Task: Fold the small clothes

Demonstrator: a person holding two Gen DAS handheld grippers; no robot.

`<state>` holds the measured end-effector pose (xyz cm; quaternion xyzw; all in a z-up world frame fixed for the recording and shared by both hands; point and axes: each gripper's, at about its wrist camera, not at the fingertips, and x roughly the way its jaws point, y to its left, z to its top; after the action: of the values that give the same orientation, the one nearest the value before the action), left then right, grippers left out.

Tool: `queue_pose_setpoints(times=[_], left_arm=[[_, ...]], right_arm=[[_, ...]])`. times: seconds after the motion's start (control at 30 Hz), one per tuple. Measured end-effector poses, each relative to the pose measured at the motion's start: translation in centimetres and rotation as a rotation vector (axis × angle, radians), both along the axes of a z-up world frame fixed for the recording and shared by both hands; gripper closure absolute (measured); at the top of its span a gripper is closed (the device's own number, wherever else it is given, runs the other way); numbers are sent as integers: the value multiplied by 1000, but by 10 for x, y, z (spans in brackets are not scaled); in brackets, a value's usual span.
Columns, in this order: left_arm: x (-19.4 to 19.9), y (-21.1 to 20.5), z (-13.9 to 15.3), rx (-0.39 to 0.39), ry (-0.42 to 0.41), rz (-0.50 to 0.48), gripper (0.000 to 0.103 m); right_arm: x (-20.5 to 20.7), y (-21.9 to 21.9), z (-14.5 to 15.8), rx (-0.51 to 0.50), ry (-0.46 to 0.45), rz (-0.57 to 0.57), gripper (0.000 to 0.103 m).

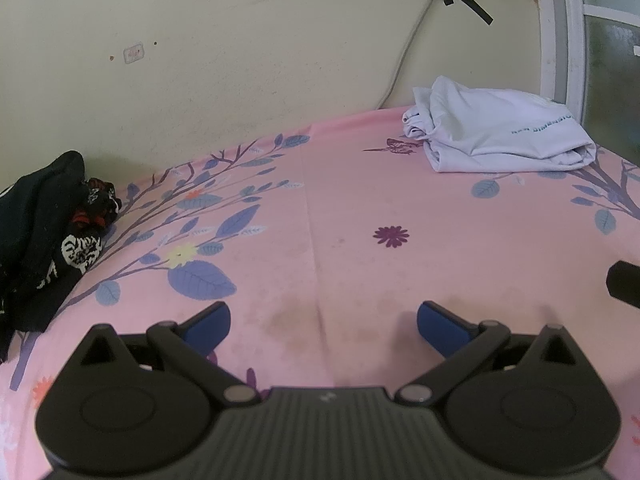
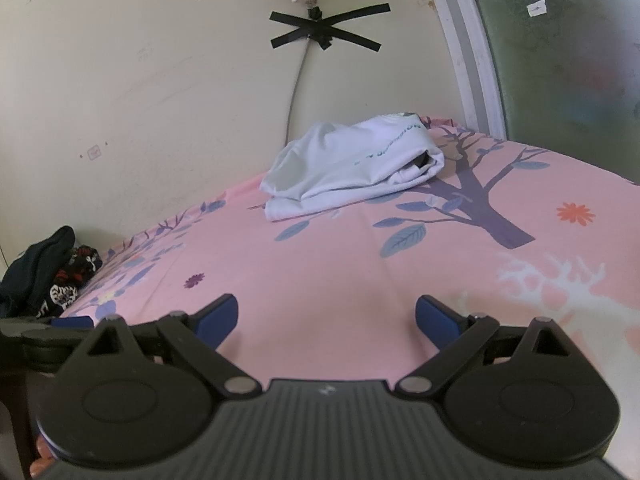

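The bed (image 1: 360, 208), under its pink floral sheet, fills most of both views, and the stretch right in front of you is bare. The wall (image 1: 240, 60) behind it carries a cable held by crossed black tape (image 2: 320, 32) at the top of the frame.

Your folded white T-shirt (image 1: 500, 136) lies at the upper right of the left view, near the window frame (image 2: 476, 80); in the right view it sits just above centre. The dark heap of unfolded clothes (image 1: 44, 232) is bunched against the wall at the left edge of both views, well apart from the shirt.

Your left gripper (image 1: 323, 330) hangs low over the sheet with its blue fingers (image 1: 208, 326) spread wide and nothing between them. Your right gripper (image 2: 326, 322) is the same: fingers spread, empty.

The heap looks tangled, so if you close on it blindly you will likely lift several pieces at once, or catch the sheet along with them. It sits at the rim of the fisheye, where distortion may throw your aim off. Dragging a garment across could also nudge the finished shirt out of its fold.
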<state>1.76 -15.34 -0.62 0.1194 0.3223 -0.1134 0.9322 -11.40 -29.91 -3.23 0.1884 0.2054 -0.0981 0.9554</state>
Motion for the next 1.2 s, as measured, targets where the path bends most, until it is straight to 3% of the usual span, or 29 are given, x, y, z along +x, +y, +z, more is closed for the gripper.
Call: queue_pose_setpoints(times=[1.2], left_arm=[[-3,-2,0,14,-11,-13,0]], right_arm=[[-2,-2,1,-1,-9,5,12]])
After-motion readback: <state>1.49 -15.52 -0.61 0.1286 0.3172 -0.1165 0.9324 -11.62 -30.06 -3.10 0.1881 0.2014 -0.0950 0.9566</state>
